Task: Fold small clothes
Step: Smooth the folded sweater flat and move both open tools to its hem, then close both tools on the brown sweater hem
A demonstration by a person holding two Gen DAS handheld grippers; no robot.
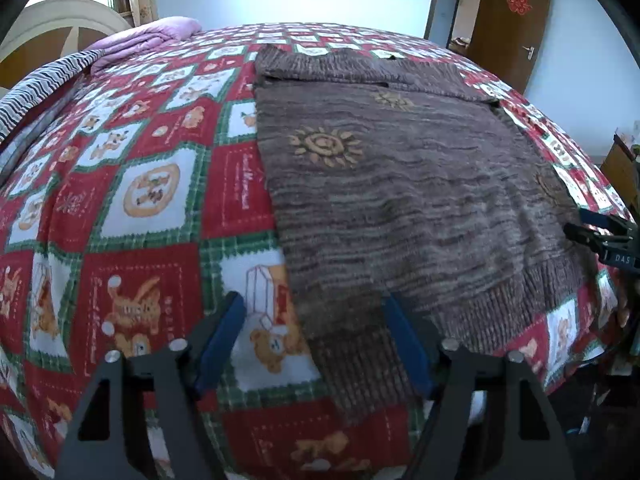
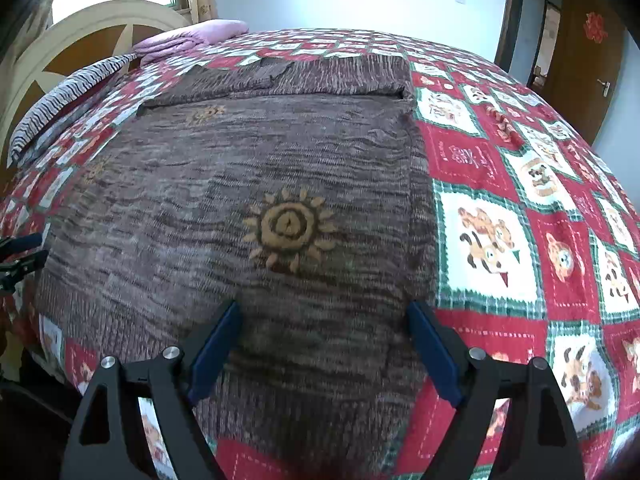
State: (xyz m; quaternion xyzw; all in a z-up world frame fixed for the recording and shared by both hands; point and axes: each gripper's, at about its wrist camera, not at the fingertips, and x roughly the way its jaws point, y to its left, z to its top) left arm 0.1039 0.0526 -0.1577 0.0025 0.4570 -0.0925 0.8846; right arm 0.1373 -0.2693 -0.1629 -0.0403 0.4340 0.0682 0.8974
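Left wrist view: A brown knitted sweater [image 1: 400, 184] is laid flat on a bed covered by a red, white and green patchwork blanket [image 1: 132, 200]. Its sleeves are folded across the far end of the garment. Sun motifs are knitted into its surface. The left claw [image 1: 312, 320] is positioned over the near left corner of the sweater, where the ribbed hem lies. Its blue fingers [image 1: 224, 340] are spread, one over the blanket and one over the knit; the corner sits between them, and no pressing on the fabric is seen. The right claw [image 1: 592, 232] is seen at the right edge of the frame, above the sweater's other near corner. A folded pink quilt [image 1: 144, 40] and a striped cloth [image 1: 40, 80] are placed at the far left, and a brown door [image 1: 508, 16] is visible at the rear.

Right wrist view: The sweater [image 2: 248, 208] is shown filling the centre of the bed. The right claw [image 2: 324, 320] is held spread over the near right part of the garment, above the ribbed hem; nothing is pinched. The left claw [image 2: 20, 252] is visible at the left edge. A cream headboard [image 2: 80, 32] is located behind the quilt.
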